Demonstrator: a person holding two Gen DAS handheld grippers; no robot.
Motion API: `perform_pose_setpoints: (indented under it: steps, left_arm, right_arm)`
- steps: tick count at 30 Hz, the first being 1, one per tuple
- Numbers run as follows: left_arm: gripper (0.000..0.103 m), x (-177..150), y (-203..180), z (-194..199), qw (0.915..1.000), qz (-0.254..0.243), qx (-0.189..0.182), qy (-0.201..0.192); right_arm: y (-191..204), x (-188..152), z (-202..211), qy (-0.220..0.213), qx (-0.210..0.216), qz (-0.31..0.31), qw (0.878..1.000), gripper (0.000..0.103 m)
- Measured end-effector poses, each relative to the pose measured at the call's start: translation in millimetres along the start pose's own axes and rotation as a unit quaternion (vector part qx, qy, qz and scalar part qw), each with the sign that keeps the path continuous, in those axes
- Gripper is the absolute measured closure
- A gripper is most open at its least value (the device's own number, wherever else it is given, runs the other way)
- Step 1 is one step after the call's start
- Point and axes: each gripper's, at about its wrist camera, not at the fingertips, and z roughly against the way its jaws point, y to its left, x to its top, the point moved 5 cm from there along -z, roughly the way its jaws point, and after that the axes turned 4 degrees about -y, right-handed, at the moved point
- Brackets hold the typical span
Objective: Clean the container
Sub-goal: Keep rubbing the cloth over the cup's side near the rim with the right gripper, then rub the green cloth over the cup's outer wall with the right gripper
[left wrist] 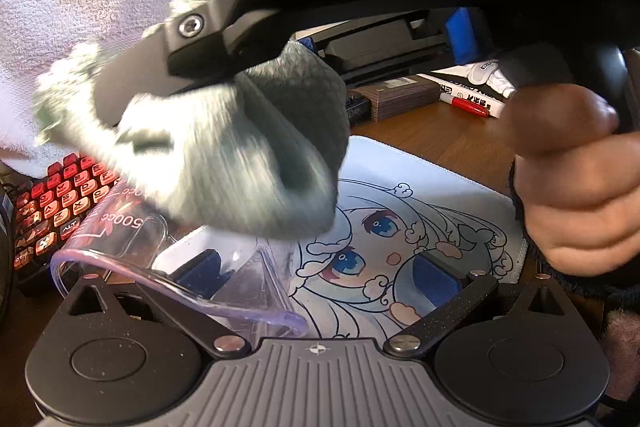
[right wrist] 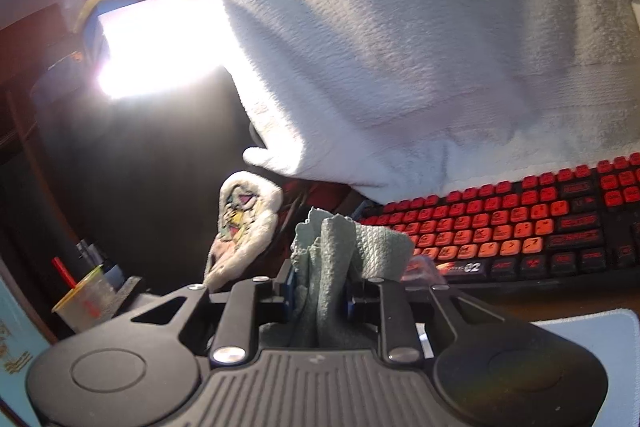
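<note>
Now your right gripper [right wrist: 320, 301] has its jaws closed on the green cloth [left wrist: 256, 163]. The clear cup [left wrist: 168, 267] lies tipped between your left gripper's [left wrist: 316, 275] jaws, just under the cloth, mouth toward you.

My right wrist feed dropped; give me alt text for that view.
The right gripper is shut on a grey-green cloth bunched upright between its fingers. Behind it, a red-and-black keyboard sits under a white towel.
</note>
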Motion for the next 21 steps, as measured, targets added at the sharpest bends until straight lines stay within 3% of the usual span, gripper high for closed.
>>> perform_pose_setpoints:
  steps: [4,11,14,17,21]
  left_arm:
    - [0.0,1,-7,-2,1.0,0.0,0.0,0.0]
    - [0.0,2,-23,-7,1.0,0.0,0.0,0.0]
    - [0.0,3,-28,-8,1.0,0.0,0.0,0.0]
    - [0.0,4,-33,-9,1.0,0.0,0.0,0.0]
    - [0.0,4,-36,-10,1.0,0.0,0.0,0.0]
  right_arm:
    - [11,-7,-2,0.035,0.067,-0.006,0.997,0.082]
    - [13,-7,0,0.024,0.042,0.013,0.999,0.084]
    - [6,-2,1,0.003,0.005,0.011,1.0,0.084]
    - [1,0,0,0.006,0.011,-0.008,1.0,0.082]
    - [4,-3,-1,0.028,0.054,-0.02,0.998,0.082]
